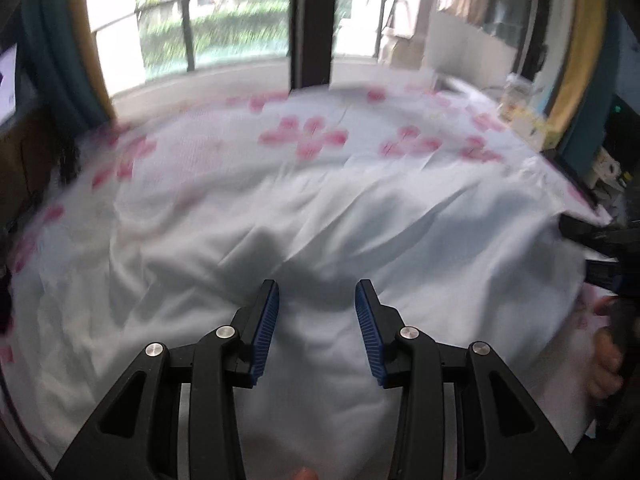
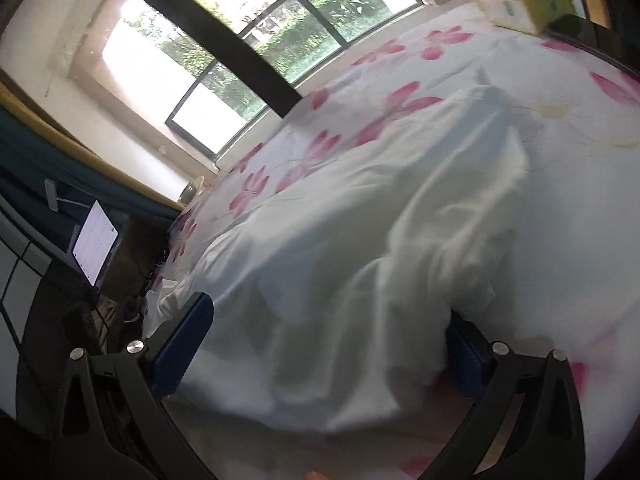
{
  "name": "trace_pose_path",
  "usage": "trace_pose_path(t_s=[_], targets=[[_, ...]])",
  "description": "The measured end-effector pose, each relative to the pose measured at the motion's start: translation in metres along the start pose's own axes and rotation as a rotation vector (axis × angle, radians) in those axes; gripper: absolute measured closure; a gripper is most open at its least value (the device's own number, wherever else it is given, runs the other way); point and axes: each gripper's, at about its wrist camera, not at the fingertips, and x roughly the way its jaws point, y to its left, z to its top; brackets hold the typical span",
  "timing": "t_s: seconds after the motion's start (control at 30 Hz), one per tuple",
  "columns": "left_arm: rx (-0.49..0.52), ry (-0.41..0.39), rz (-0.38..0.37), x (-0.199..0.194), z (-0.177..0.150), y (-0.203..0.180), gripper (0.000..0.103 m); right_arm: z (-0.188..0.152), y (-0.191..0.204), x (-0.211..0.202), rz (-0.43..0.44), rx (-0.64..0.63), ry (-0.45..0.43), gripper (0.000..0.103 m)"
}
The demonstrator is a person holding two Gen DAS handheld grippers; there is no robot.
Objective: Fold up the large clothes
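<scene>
Left fingers: your left gripper point(image 1: 317, 296) stands half open over the white garment point(image 1: 320, 240), gripping nothing.
Right fingers: your right gripper point(image 2: 328, 320) gapes wide, cloth bunched between the pads, not yet pinched.
Garment: rumpled on the floral sheet point(image 2: 440, 40), near its front edge.
Advice: catch one layer at the hem, close both together, then lift evenly.

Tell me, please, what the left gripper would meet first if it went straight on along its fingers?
Most likely the white garment: the left gripper is open and aimed at the rumpled cloth just ahead, lying on the flowered sheet. Blur makes the gap hard to judge.
</scene>
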Motion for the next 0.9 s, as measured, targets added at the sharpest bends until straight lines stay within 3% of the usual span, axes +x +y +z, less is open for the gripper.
trace_pose_path(t_s=[0.1, 0.23, 0.37, 0.47, 0.9], targets=[[0.051, -0.028, 0.008, -0.002, 0.006, -0.01, 0.061, 0.001, 0.01, 0.01, -0.035, -0.029, -0.014, 0.001], [0.012, 0.067, -0.032, 0.029, -0.002, -0.006, 0.061, 0.003, 0.02, 0.021, -0.171, -0.108, -0.016, 0.046], [-0.009, 0.031, -0.031, 0.031, -0.005, -0.006, 0.061, 0.004, 0.018, 0.024, -0.149, -0.123, 0.011, 0.068], [-0.014, 0.03, -0.051, 0.032, -0.006, -0.004, 0.061, 0.005, 0.016, 0.023, -0.127, -0.115, 0.005, 0.078], [-0.051, 0.022, -0.144, 0.032, -0.007, 0.009, 0.061, 0.026, 0.102, 0.008, -0.211, -0.34, -0.087, 0.082]])
